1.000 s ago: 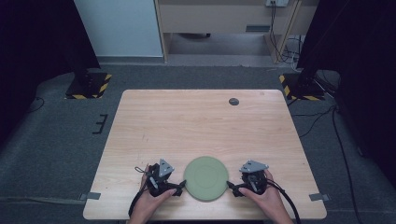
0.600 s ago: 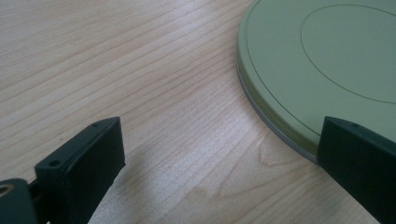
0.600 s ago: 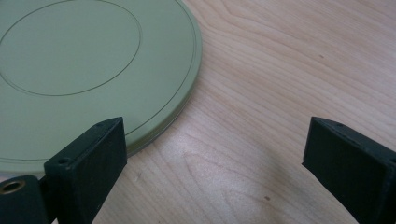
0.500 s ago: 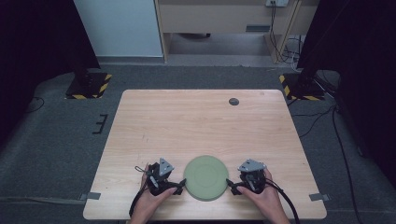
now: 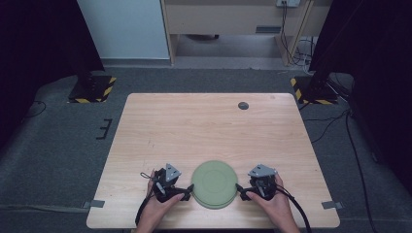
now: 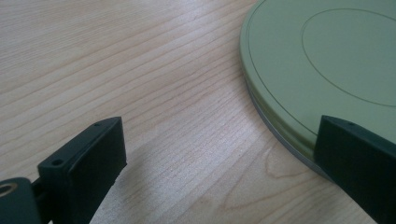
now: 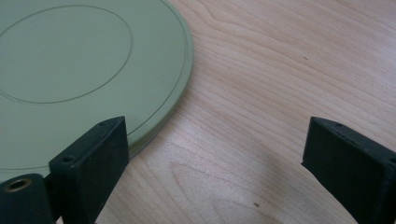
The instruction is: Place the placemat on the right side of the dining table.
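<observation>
Our left gripper (image 5: 186,193) had its fingers (image 6: 84,163) spread well apart, one over bare wood and the other over the rim of the green plate (image 5: 214,184). In the left gripper view that second finger overlapped the plate's (image 6: 327,60) edge, though we could not tell whether it touched. Our right gripper (image 5: 241,191) was likewise wide open, its fingers (image 7: 93,158) clamped on nothing: one sat at the plate's (image 7: 70,70) rim, the other over bare wood.

The plate lay flat on the worktop (image 5: 209,126), near the middle of its near edge, between the two grippers. It seemed to rest on a thin grey layer showing beneath its rim, but the view was too shallow for us to be sure. A faint raised ring marked its upper face.

Our hands held the grippers just inside the near edge, cables trailing off it. A small dark disc (image 5: 243,105) lay near the far edge, well apart from the plate.
</observation>
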### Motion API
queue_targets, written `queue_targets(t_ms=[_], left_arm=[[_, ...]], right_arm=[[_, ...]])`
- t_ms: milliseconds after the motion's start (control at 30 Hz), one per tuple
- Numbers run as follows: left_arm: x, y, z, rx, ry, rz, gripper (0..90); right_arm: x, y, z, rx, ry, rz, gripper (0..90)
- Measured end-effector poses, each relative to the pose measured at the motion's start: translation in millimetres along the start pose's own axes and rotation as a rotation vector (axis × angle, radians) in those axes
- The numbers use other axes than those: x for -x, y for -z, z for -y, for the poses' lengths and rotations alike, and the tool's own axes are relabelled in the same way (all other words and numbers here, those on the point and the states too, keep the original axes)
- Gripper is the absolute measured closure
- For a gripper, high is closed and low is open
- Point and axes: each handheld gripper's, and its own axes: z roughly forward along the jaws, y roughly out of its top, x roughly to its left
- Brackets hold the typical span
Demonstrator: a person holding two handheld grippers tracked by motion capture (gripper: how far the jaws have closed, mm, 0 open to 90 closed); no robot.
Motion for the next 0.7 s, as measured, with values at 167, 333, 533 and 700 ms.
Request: queue_targets(t_ms=[167, 333, 533, 700], left_arm=[[3.2, -0.2, -0.1, -0.002, -0.011, 0.004, 2.2], [2.5, -1.1, -0.7, -0.005, -0.009, 0.001, 1.1], [1.5, -2.8, -1.9, -0.001, -0.001, -0.011, 1.0], [1.0, -4.3, -2.7, 0.003, 0.003, -0.017, 0.9]], right_arm=[[-4.9, 2.6, -1.0, 0.001, 0.015, -0.02, 7.2], [-4.5, 1.7, -1.4, -0.001, 0.013, -0.01, 5.8], [-4.2, -0.1, -3.5, -0.003, 0.01, 0.011, 5.3], [-3.1, -1.5, -4.5, -0.002, 0.002, 0.026, 5.2]])
